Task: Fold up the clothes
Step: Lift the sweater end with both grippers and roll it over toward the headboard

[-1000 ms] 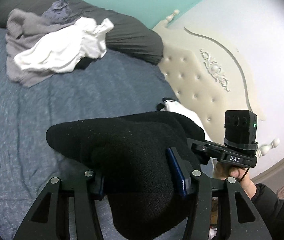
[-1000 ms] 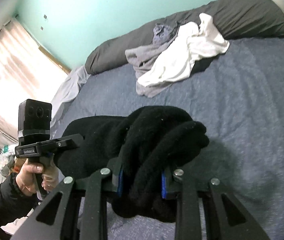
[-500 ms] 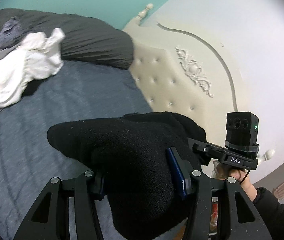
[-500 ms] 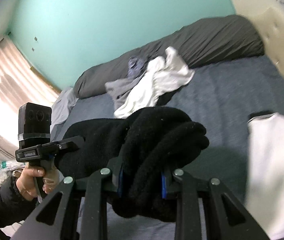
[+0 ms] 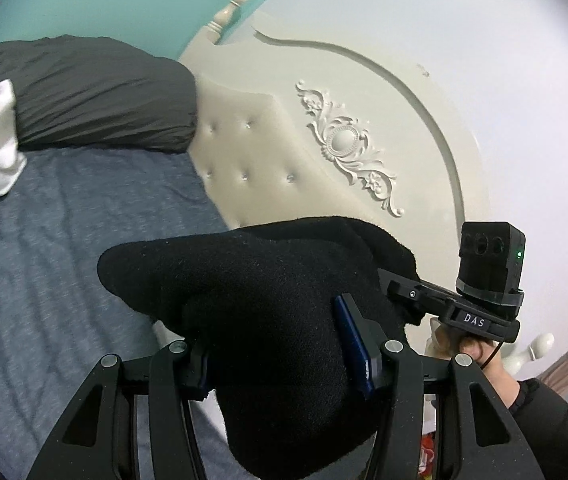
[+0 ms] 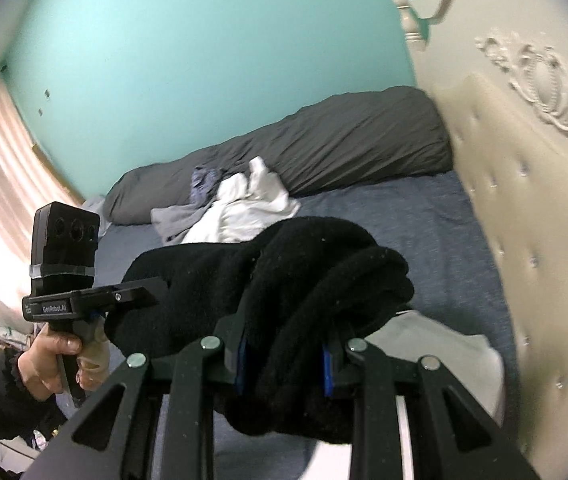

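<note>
A folded black fleece garment (image 5: 268, 304) hangs in the air between both grippers above the blue bed. My left gripper (image 5: 280, 356) is shut on one end of it. My right gripper (image 6: 284, 360) is shut on the other, bunched end (image 6: 315, 280). The right gripper's body shows in the left wrist view (image 5: 479, 300), and the left gripper's body shows in the right wrist view (image 6: 68, 280). A folded white garment (image 6: 435, 344) lies on the bed just below, near the headboard.
A cream tufted headboard (image 5: 323, 140) stands close on the right. A dark grey pillow roll (image 6: 323, 144) lies along the teal wall. A pile of white and grey clothes (image 6: 240, 208) sits on the blue bedsheet (image 5: 52, 240) in front of it.
Both grippers have swung to the right with the black garment, toward the headboard. The clothes pile has slid to the left of view and the folded white garment now lies below.
</note>
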